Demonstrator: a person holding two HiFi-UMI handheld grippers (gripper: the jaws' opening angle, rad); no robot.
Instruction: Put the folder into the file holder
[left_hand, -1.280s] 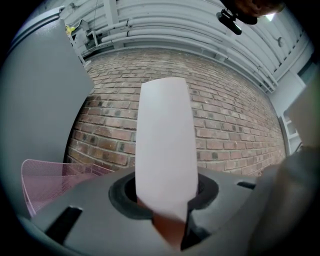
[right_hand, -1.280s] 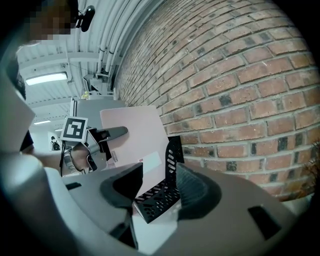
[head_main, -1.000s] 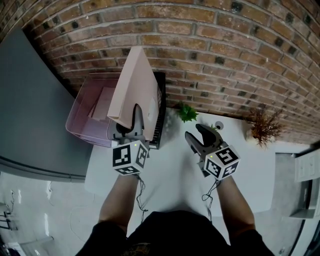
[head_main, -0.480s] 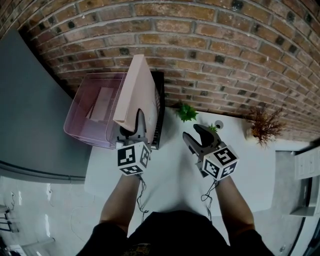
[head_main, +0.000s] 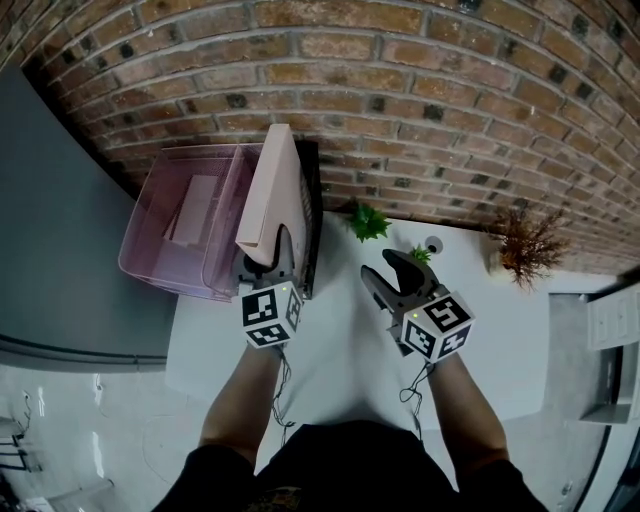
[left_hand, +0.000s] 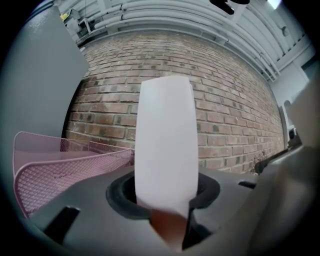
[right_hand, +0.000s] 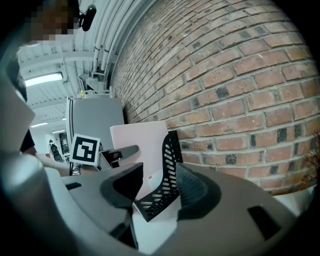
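At 11 o'clock, left gripper (head_main: 266, 256), jaws just been opening, pads against near edge of folder (head_main: 278, 195) between them. At 1 o'clock, right gripper (head_main: 378, 264) half spread, empty, over white table (head_main: 340, 345). Folder upright in black mesh file holder (head_main: 311, 250), pink mesh tray (head_main: 160, 235) just beside at 10 o'clock. Beyond: green plant (head_main: 368, 222), brick wall (head_main: 420, 100).

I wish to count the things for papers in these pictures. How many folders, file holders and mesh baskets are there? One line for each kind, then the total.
folder: 1
file holder: 1
mesh basket: 1
Total: 3
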